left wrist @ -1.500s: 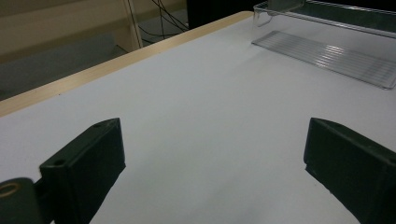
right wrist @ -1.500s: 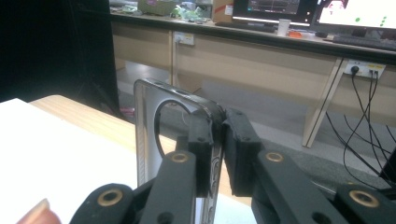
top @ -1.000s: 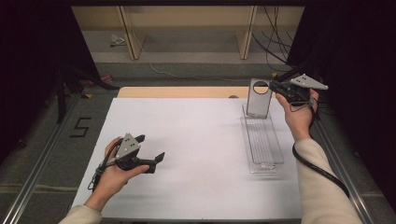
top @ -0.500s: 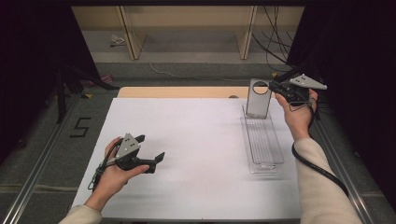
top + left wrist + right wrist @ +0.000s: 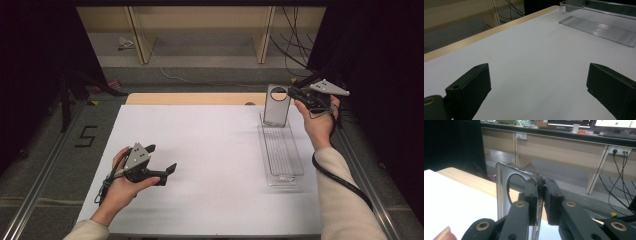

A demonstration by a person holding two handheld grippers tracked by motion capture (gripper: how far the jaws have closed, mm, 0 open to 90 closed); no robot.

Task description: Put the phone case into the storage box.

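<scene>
One clear tray [image 5: 282, 150] stands apart as the right hand-held gripper [image 5: 292, 93] clamps its lid [image 5: 276, 106]; left hand-held gripper [image 5: 161, 165] agape.

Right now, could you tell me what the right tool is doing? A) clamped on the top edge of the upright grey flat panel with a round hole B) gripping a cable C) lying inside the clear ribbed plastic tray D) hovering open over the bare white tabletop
A: the right tool has its jaws shut on the top edge of the upright grey flat panel with a round hole, which stands at the far end of the clear ribbed plastic tray.
</scene>
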